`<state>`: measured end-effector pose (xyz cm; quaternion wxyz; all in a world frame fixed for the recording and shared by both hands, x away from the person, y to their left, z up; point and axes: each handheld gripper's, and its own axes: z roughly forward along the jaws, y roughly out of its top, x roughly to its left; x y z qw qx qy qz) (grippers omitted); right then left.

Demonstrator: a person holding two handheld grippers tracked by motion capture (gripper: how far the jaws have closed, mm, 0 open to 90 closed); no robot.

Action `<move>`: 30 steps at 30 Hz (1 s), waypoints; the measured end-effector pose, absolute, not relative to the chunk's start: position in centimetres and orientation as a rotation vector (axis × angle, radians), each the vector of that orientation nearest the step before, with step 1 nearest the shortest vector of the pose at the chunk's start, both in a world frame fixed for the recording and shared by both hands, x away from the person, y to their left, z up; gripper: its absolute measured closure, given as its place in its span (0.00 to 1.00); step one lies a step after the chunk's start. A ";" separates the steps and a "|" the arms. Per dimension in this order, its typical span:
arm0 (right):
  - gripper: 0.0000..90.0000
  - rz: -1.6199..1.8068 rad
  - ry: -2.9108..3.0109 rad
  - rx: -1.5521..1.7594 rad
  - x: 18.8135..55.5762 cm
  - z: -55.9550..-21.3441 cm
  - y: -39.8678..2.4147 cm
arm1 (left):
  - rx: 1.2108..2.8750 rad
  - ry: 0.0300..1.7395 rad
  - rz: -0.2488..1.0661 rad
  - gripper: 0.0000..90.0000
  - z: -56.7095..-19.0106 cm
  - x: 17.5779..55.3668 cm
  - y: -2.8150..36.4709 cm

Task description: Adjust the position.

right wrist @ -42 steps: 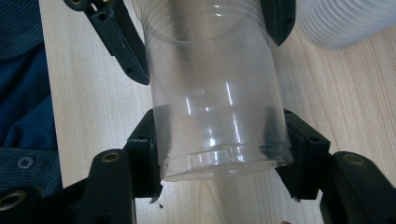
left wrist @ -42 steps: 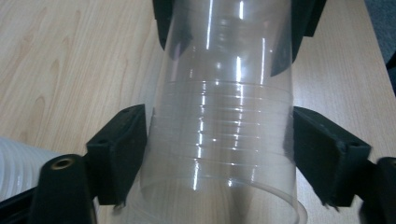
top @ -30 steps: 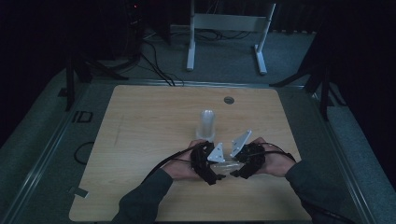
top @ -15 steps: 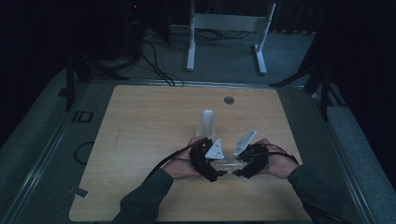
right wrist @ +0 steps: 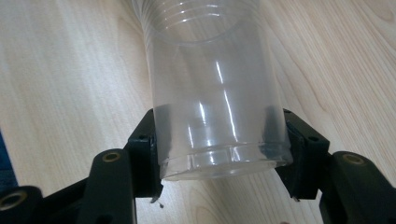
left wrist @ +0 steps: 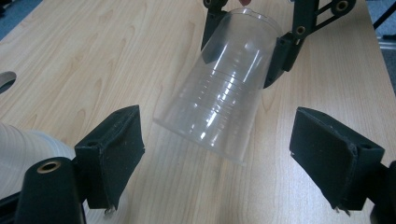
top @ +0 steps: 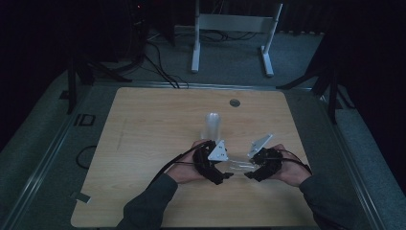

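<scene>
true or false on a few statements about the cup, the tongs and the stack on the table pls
1. The right tongs grip the cup near its base. True.
2. The left tongs are clamped on the cup's rim. False: their pads stand apart from it; the jaws have just been closing.
3. The cup is clear plastic. True.
4. The cup stands upright on the table. False: it is held tilted between the two tongs.
5. A stack of cups stands beyond the hands. True.
</scene>
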<state>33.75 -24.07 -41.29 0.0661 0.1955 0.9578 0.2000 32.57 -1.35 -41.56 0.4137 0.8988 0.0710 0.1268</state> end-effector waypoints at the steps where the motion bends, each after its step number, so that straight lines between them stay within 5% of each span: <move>1: 0.46 0.603 2.882 0.601 33.8 -41.3 -24.2 | 2.256 0.177 0.319 0.22 -41.6 32.6 -1.3; 30: 0.47 0.688 2.685 0.927 34.2 -42.1 -27.3 | 2.217 0.276 0.319 0.27 -41.6 33.1 -1.3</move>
